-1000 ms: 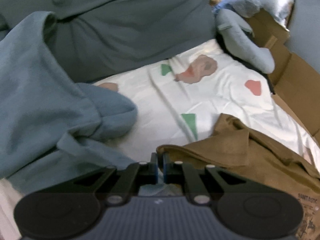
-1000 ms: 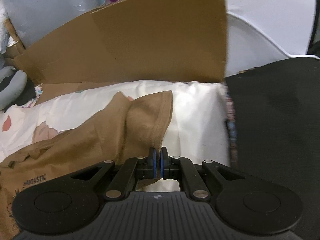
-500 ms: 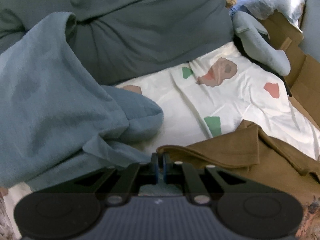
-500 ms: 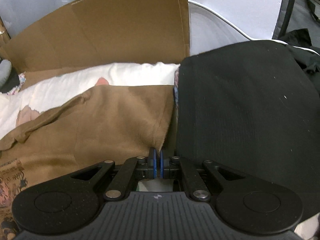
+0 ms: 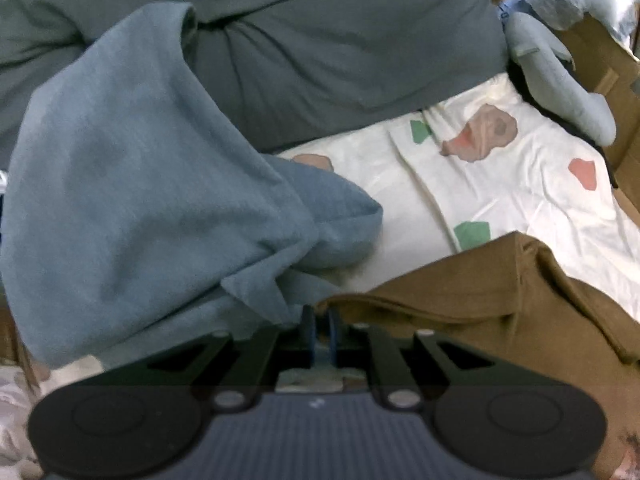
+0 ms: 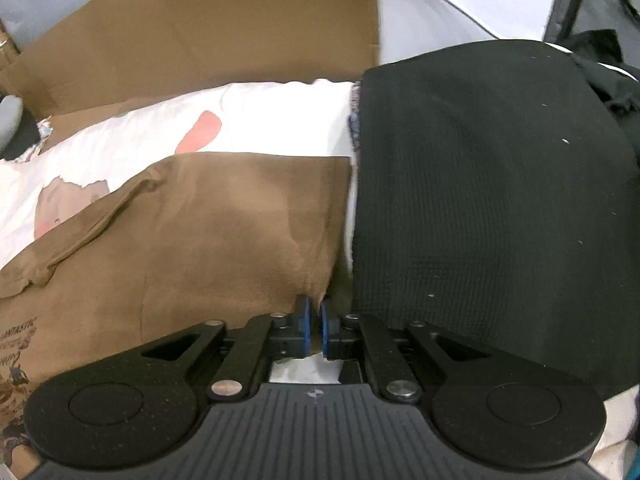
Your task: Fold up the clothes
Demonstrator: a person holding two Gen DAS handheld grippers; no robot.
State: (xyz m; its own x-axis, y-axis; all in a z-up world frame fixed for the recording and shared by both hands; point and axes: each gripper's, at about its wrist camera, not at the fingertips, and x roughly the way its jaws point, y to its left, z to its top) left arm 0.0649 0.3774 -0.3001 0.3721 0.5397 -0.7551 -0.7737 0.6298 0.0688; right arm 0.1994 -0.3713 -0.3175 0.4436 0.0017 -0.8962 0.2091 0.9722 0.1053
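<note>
A brown T-shirt [image 6: 208, 232] with a printed graphic at its lower left lies spread on a white patterned bedsheet [image 6: 272, 120]. My right gripper [image 6: 314, 320] is shut on the shirt's right edge, pinching a corner of fabric. In the left wrist view the same brown T-shirt [image 5: 480, 300] shows a folded edge running rightward from my left gripper [image 5: 320, 324], which is shut on that edge. The fabric looks pulled fairly flat between the two grippers.
A blue-grey garment [image 5: 140, 184] is heaped left of the left gripper, with a dark grey blanket [image 5: 320, 40] behind it. A grey plush toy [image 5: 560, 92] and cardboard [image 6: 200, 28] border the sheet. A black garment [image 6: 480, 184] lies right of the right gripper.
The right gripper carried the shirt's corner rightward and down toward the black garment, flattening the raised fabric. The left gripper shifted left toward the blue-grey garment, keeping its hold.
</note>
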